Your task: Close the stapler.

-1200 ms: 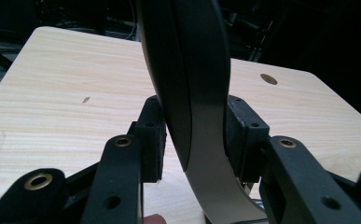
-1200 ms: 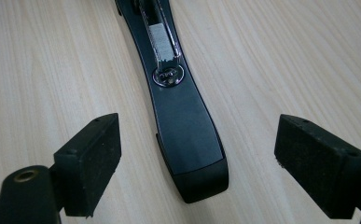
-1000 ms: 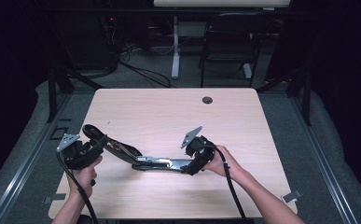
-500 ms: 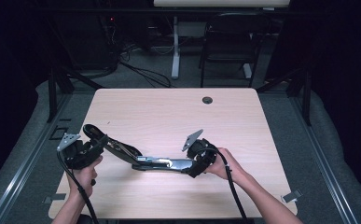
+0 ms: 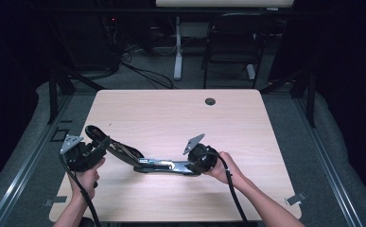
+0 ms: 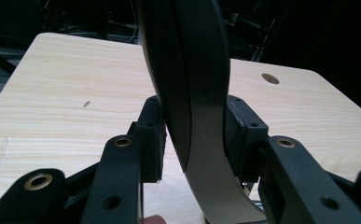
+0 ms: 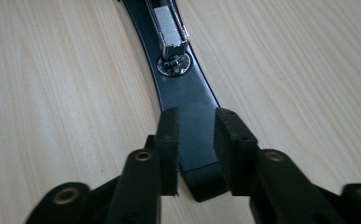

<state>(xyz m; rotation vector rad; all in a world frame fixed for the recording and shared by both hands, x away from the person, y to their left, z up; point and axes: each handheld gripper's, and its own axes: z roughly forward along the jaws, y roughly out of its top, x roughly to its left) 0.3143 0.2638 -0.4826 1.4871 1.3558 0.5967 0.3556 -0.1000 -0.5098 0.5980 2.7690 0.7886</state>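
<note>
Object in work: a black stapler [image 5: 138, 158], opened out wide, so that its two long parts make one line across the near half of the counter [image 5: 171, 113].
Stapler base: the flat black part lies on the wood. In the right gripper view the metal staple channel [image 7: 170, 23] and the round silver anvil plate [image 7: 173, 64] are seen on it.
Stapler top arm: the curved black arm [image 6: 192, 93] rises from the hinge toward the left side of the counter and stands up from the surface, not flat.
Left tongs [image 5: 102, 142]: clenched on the curved arm. In the left gripper view the two black pads press on both sides of it; the left pad [image 6: 152, 140] touches the dark edge, and the right pad sits against the pale face.
Right tongs [image 5: 190, 166]: around the end of the base. In the right gripper view the end of the base [image 7: 194, 154] is between the two pads, and they seem to touch its edges, so these tongs grasp the base.
Hands: each hand holds its tool from the near edge of the counter; the left hand [image 5: 87, 176] is at the left corner, the right hand [image 5: 228, 168] more to the middle.
Cables: a black cable [image 5: 235, 198] trails from the right tool over the forearm.
Counter surface: light wood with a round dark cable hole [image 5: 210, 101] near the far edge, well apart from the stapler.
</note>
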